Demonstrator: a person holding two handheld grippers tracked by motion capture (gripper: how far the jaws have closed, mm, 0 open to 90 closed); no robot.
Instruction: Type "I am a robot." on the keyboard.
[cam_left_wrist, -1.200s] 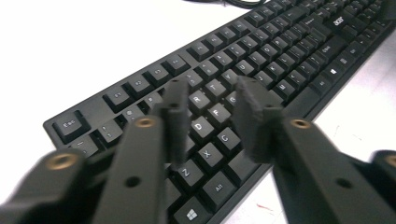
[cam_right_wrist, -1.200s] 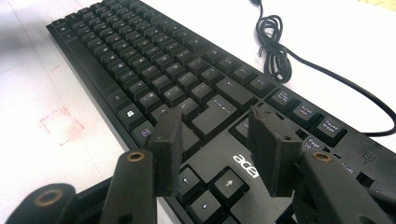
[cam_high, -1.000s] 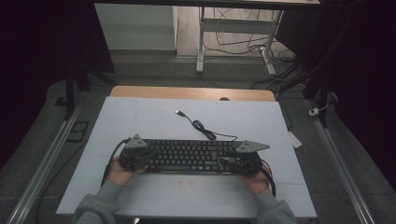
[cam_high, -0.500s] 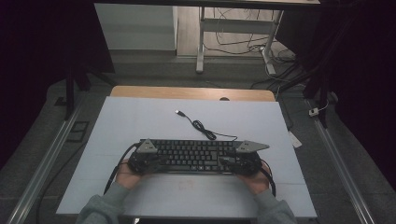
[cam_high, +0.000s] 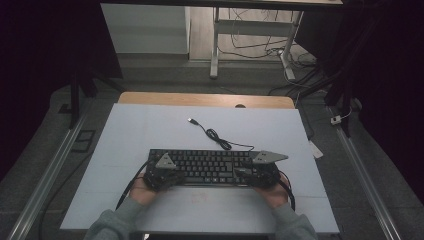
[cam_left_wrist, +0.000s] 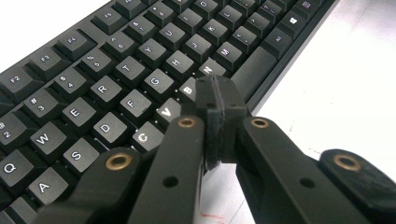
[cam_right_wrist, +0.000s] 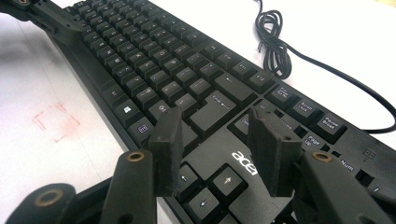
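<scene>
A black Acer keyboard (cam_high: 205, 166) lies across the middle of the white table (cam_high: 150, 130), and its black cable (cam_high: 216, 138) runs back to a USB plug (cam_high: 191, 120). My left gripper (cam_high: 175, 176) is at the keyboard's front left. In the left gripper view it (cam_left_wrist: 215, 100) is shut with nothing between the jaws, its tip by the B and N keys at the space bar's (cam_left_wrist: 254, 65) edge. My right gripper (cam_high: 241, 173) is at the front right. In the right gripper view it (cam_right_wrist: 219, 140) stands open above the arrow keys (cam_right_wrist: 226, 179) and the Acer logo (cam_right_wrist: 243, 163).
A faint red square mark (cam_right_wrist: 56, 122) is drawn on the table just in front of the keyboard. The coiled cable (cam_right_wrist: 273, 39) lies behind the keyboard's right half. A wooden strip (cam_high: 205, 99) edges the table's far side, with metal rails (cam_high: 45, 175) along both sides.
My left gripper has slid to the right along the keyboard's front, from the left end toward the middle keys. The right gripper and the keyboard have stayed put.
</scene>
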